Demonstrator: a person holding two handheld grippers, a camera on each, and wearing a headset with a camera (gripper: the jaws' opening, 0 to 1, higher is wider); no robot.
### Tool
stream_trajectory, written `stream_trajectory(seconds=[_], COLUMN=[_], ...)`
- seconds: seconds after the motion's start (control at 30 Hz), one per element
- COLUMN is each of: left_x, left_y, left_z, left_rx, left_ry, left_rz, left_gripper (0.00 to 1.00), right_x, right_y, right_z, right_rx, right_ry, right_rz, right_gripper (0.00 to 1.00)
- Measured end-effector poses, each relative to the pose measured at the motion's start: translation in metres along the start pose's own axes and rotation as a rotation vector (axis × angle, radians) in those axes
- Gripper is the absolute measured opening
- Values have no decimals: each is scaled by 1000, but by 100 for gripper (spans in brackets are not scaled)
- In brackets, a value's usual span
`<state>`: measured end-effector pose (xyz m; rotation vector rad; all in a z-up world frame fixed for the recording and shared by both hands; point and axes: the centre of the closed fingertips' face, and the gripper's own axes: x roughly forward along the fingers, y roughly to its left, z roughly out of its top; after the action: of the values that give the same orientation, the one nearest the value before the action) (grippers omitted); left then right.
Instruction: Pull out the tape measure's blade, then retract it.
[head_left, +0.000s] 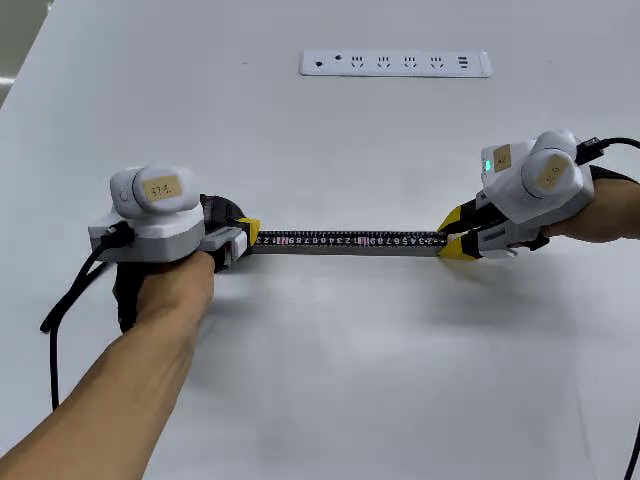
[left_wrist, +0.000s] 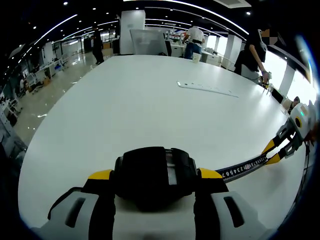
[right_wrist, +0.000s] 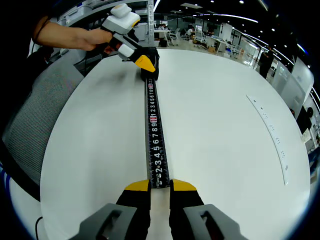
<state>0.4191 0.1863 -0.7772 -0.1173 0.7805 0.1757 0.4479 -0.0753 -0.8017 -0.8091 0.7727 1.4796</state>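
Head view has the tape measure's blade (head_left: 350, 240) drawn out in a straight line over the white worktop (head_left: 330, 380), running from the left gripper (head_left: 243, 236) to the right gripper (head_left: 452, 237). The left fingers (left_wrist: 100, 176) are closed around the black case (left_wrist: 155, 172), one yellow tip on each side of it; whether the case rests on the worktop I cannot tell. In the right gripper view the right fingers (right_wrist: 137, 186) are nearly shut, pinching the free end of the blade flat between their yellow tips, its printed numbers running away toward the case. The blade looks level and untwisted. A white power strip (head_left: 395, 63) lies well apart at the far side.

The pull-out looks to be the step in hand or near its end, as a fair length of blade is showing; the retraction is not yet done. To do it well, the right gripper should travel straight along the blade's own line, without lifting or rolling, so the blade neither kinks nor slips from the pinch. The left gripper serves as the anchor: firm hold, no swing, the case's mouth aimed at the other hand. For the return, the pinched end is better walked back toward the case at a controlled pace than released, since a freed blade would likely whip in
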Motion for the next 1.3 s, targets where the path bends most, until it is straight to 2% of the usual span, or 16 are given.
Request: stream_trajectory(seconds=[1.3], left_x=[2], left_y=[0], left_z=[1], left_rx=[-15], left_ry=[7], left_rz=[-30], left_gripper=[59], right_x=[0], right_y=[3], right_z=[2], right_rx=[3], right_ry=[20], right_rz=[-8], right_gripper=[10])
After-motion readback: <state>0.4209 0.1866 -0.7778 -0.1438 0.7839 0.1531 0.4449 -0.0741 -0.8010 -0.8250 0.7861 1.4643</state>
